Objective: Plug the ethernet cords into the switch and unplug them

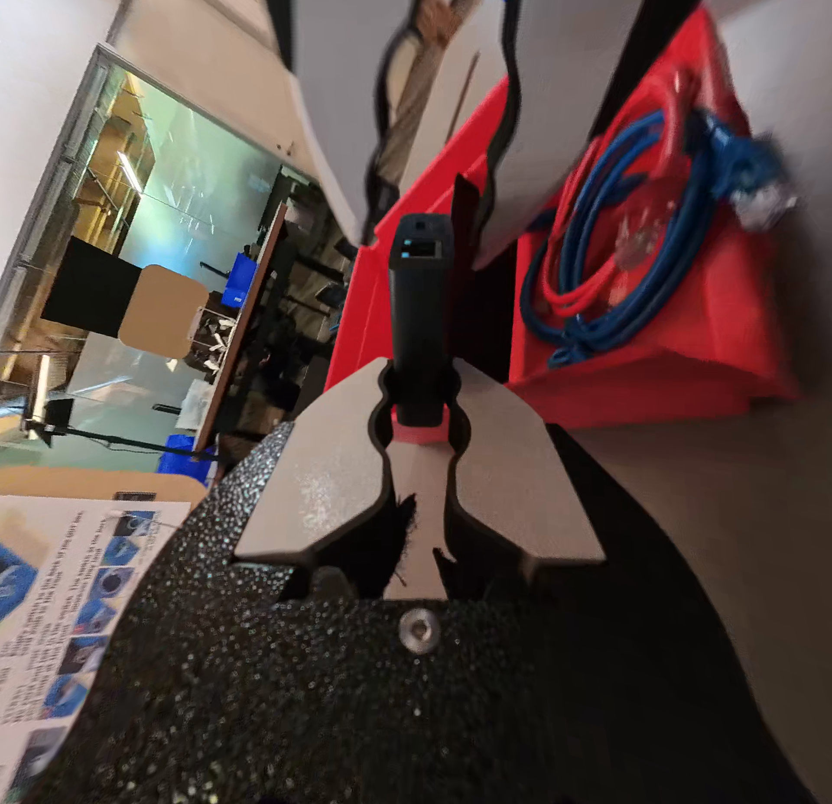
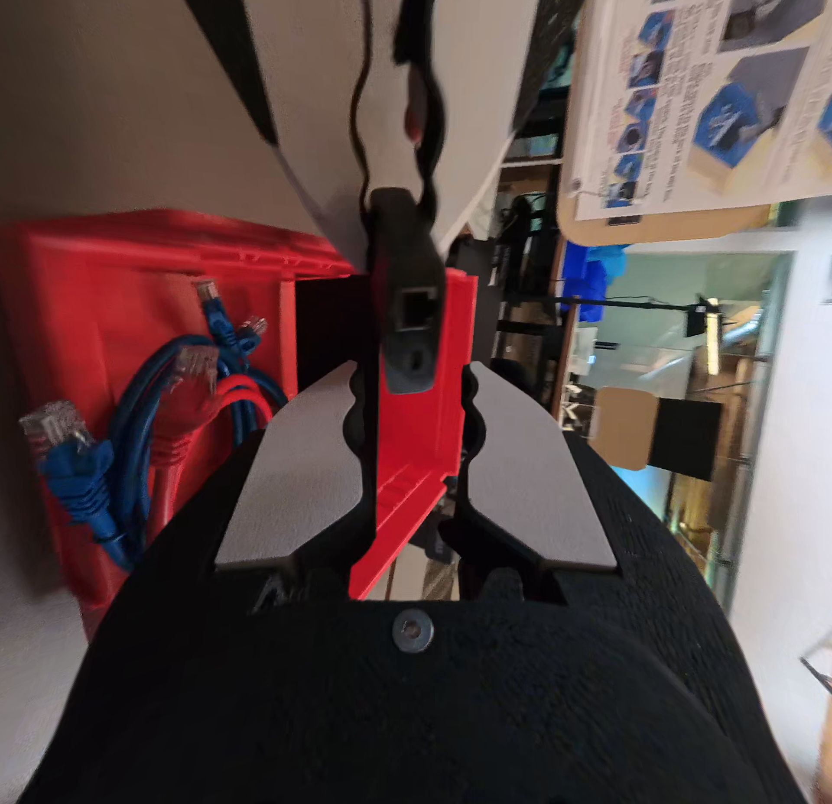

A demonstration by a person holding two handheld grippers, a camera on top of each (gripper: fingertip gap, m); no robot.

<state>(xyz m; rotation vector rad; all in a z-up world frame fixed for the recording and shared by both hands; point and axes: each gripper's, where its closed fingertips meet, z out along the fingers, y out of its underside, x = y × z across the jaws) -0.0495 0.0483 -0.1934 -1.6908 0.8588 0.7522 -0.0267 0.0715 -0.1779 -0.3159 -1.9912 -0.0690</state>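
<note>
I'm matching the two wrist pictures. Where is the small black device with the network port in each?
Left wrist view: black device centre, clamped in the left gripper.
Right wrist view: black device upper centre, past the open right gripper.
Shared landmark: red bin holding blue cables.

Pale table (image 1: 675, 512), red bin (image 1: 675, 332) resting on it, holding coiled cables (image 1: 630, 224).
</note>
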